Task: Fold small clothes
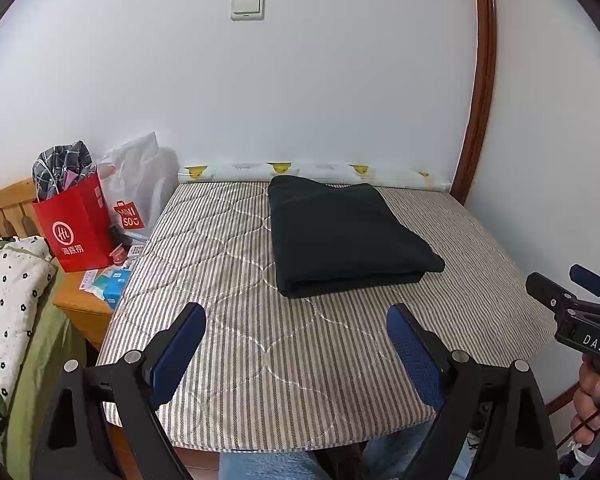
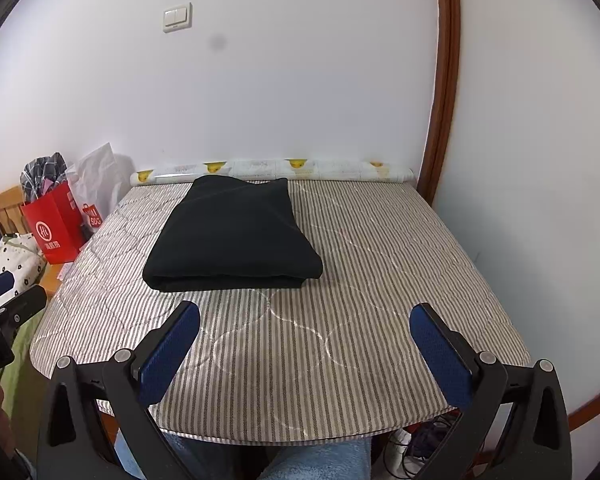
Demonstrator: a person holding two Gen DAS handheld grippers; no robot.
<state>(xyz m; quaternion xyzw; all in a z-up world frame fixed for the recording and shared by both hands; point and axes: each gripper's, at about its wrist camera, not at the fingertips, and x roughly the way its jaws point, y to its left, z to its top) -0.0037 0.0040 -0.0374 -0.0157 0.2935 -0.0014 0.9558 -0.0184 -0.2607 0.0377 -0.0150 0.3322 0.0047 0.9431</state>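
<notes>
At your far left, off the edge of the work surface, a red paper shopping bag (image 1: 78, 228) stuffed with checked cloth stands on a wooden bedside cabinet (image 1: 85, 308), well clear of the job. Moving right, your left tool (image 1: 296, 320) hangs over the near edge of the grey-and-white striped quilted tabletop (image 1: 260, 360), its blue-padded fingers spread wide apart and gripping nothing.

Ahead of it, toward the far wall, lies the black folded garment (image 1: 344, 236), a thick flat rectangle resting on the striped cover with its layered edge facing you. Its long axis runs away from you, from that near edge back to the duck-printed roll (image 1: 320, 172) along the wall. From the left tool the garment sits ahead and slightly right; from your right tool (image 2: 305, 316) it sits ahead and to the left. The left tool looks marginally better lined up with it.

The right tool, farthest right, also stands wide apart and empty, above bare striped cover.

The garment looks already folded, so you probably have little left here beyond a final tidy or setting it aside.
</notes>
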